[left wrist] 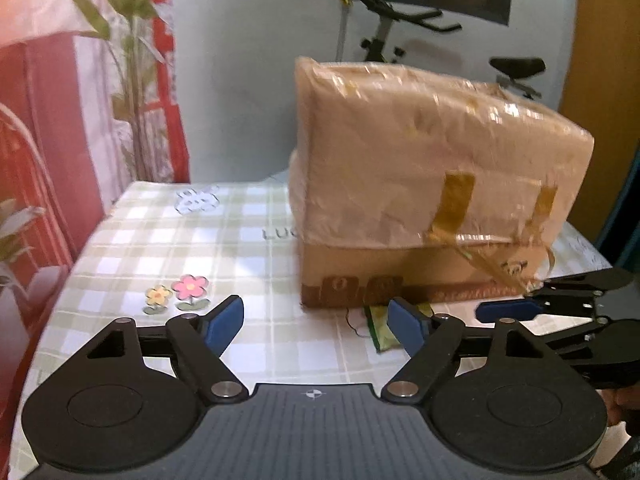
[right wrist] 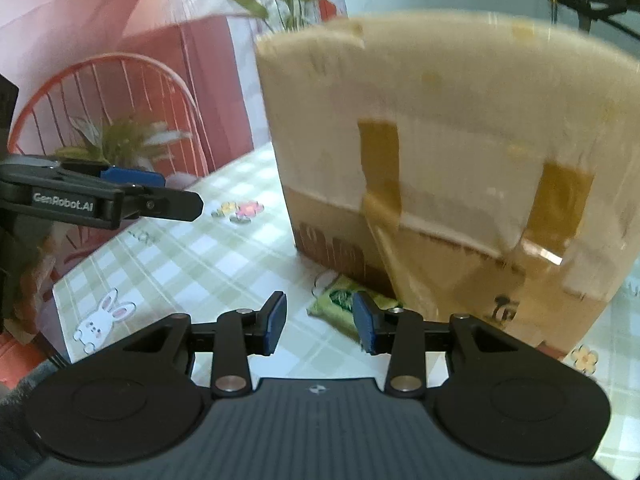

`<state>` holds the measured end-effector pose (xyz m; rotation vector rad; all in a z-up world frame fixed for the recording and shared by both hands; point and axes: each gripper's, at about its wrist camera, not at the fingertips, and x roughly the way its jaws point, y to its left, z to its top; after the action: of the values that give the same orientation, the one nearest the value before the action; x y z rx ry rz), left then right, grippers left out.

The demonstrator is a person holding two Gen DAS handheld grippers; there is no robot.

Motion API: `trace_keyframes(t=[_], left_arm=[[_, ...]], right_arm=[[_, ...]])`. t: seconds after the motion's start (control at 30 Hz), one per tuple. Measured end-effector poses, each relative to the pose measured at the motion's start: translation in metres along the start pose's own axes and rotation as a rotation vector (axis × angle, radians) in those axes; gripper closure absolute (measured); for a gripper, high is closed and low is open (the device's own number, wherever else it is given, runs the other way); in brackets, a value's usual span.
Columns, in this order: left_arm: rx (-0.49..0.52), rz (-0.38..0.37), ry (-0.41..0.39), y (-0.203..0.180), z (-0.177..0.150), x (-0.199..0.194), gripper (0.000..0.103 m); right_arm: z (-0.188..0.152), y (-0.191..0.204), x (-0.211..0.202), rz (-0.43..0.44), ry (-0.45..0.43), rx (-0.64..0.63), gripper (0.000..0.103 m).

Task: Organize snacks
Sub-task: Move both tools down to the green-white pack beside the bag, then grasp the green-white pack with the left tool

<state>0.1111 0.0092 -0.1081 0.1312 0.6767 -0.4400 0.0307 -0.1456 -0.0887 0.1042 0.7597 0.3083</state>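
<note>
A green snack packet (left wrist: 382, 326) lies flat on the checked tablecloth at the foot of a taped cardboard box (left wrist: 432, 184). My left gripper (left wrist: 316, 322) is open and empty, a little left of the packet; its right pad hides part of the packet. In the right wrist view the packet (right wrist: 340, 306) lies just beyond my right gripper (right wrist: 322, 322), which is open and empty, with the packet between and ahead of its pads. The box (right wrist: 452, 168) stands right behind it. The right gripper also shows at the right edge of the left view (left wrist: 516, 310).
The table (left wrist: 168, 240) carries a green checked cloth with flower and rabbit stickers. A red wire chair (right wrist: 112, 112) and a plant stand at the left. An exercise bike (left wrist: 400, 28) is behind the box. The left gripper shows at the left of the right view (right wrist: 132, 194).
</note>
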Motion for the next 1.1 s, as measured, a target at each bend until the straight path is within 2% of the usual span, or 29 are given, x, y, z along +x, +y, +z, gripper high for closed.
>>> trace_keyframes(t=[0.17, 0.4, 0.63, 1.1], left_arm=[[0.003, -0.023, 0.025, -0.004, -0.004, 0.021, 0.022], [-0.043, -0.086, 0.064, -0.006, -0.015, 0.054, 0.031], [-0.075, -0.156, 0.108, -0.014, -0.020, 0.081, 0.035], [-0.168, -0.227, 0.164, -0.023, -0.017, 0.125, 0.041]], right_arm=[[-0.009, -0.015, 0.023, -0.022, 0.040, 0.023, 0.063], [-0.023, -0.025, 0.044, -0.050, 0.004, -0.015, 0.056], [-0.027, -0.026, 0.058, -0.060, -0.045, -0.018, 0.055], [-0.033, -0.010, 0.072, -0.086, -0.022, -0.101, 0.054]])
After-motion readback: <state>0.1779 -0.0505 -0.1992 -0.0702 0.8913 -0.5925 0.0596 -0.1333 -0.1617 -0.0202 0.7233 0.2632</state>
